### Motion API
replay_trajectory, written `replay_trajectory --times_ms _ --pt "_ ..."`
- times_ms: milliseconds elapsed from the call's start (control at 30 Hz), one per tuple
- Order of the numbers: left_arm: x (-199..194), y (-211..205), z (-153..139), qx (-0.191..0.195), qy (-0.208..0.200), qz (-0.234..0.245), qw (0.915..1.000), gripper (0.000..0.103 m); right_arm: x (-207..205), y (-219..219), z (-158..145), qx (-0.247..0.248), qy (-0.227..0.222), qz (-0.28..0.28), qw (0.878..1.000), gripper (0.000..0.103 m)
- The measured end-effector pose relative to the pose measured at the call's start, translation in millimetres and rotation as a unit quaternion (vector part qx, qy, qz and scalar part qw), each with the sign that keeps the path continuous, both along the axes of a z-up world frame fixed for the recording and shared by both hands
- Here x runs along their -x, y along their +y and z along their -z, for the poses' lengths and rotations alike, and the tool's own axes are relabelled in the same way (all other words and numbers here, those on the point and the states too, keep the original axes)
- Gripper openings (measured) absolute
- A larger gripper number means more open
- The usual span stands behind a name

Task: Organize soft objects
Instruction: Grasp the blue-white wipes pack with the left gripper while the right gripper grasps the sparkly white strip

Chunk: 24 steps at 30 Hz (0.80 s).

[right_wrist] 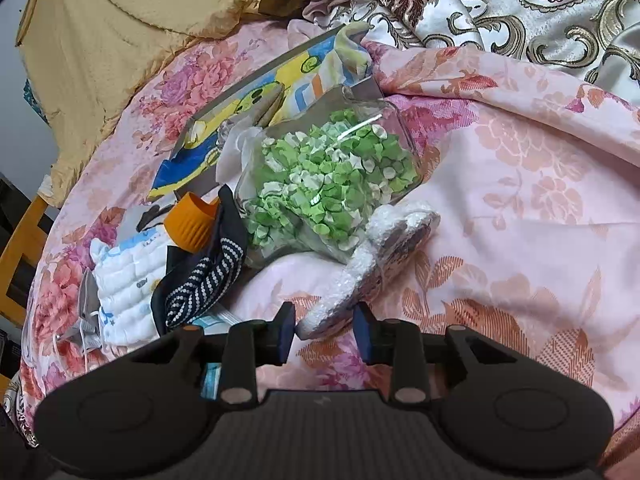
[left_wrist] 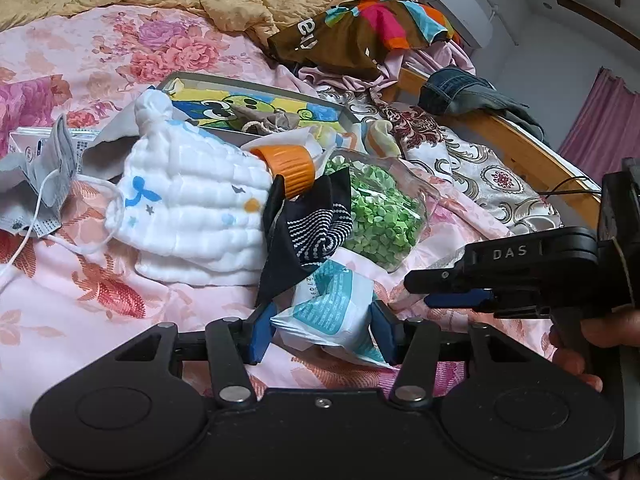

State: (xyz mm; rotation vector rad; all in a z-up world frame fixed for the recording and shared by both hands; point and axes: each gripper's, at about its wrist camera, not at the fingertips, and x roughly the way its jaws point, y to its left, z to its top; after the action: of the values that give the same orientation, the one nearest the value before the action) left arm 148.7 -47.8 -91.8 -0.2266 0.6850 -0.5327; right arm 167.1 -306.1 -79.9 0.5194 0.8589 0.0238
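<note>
**Left wrist view: both tongs on soft packets on the bed**

Left tongs (left_wrist: 320,330) half closed, pads pressing a crumpled white-and-teal packet (left_wrist: 332,312) lying on the pink floral bedsheet (left_wrist: 120,300). Right tongs (right_wrist: 325,330) narrowed around a white bubble-wrapped bundle (right_wrist: 372,264); left pad touching, right pad contact unclear. Bundle leans against a jar of green bits (right_wrist: 328,176).

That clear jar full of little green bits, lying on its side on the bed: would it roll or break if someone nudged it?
The jar lies on its side, orange cap on, so a push might roll it, though the soft floral bedspread and the dark dotted cloth against it would probably slow it. It looks like clear plastic or glass; I cannot tell which. The filling looks light.
</note>
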Motion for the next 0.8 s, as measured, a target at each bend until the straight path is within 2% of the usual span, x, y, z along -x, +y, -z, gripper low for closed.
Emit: replay_trajectory --times_ms 67,167,200,333,400,700,800 --pt "-0.1 -0.9 -0.2 0.0 0.0 0.002 1.0 0.053 -3.4 -0.9 4.7 -0.002 0.017 0.002 1.0 0.043" --pt "1.3 -1.6 0.3 -0.001 -0.002 0.003 1.0 0.053 -8.5 -5.6 12.6 -0.014 0.045 0.018 0.999 0.043" --pt "1.6 -2.0 0.1 -0.001 -0.002 0.003 1.0 0.053 -7.8 -7.2 13.3 -0.018 0.043 0.02 0.999 0.042" --pt "3.8 -0.9 -0.4 0.0 -0.007 0.003 1.0 0.053 -5.7 -5.2 11.5 -0.009 0.035 0.016 0.999 0.02" --pt "5.1 -1.2 -1.3 -0.002 -0.011 0.001 0.9999 0.052 -4.8 -6.1 10.6 -0.01 0.03 0.017 0.999 0.014" --pt "20.2 2.3 -7.9 0.003 -0.024 -0.014 0.9996 0.051 2.7 4.2 -3.6 0.018 -0.006 -0.002 1.0 0.014" --pt "25.2 3.3 -13.0 0.009 -0.026 -0.021 0.9994 0.051 9.4 7.9 -10.6 0.026 -0.024 -0.012 0.999 0.011"
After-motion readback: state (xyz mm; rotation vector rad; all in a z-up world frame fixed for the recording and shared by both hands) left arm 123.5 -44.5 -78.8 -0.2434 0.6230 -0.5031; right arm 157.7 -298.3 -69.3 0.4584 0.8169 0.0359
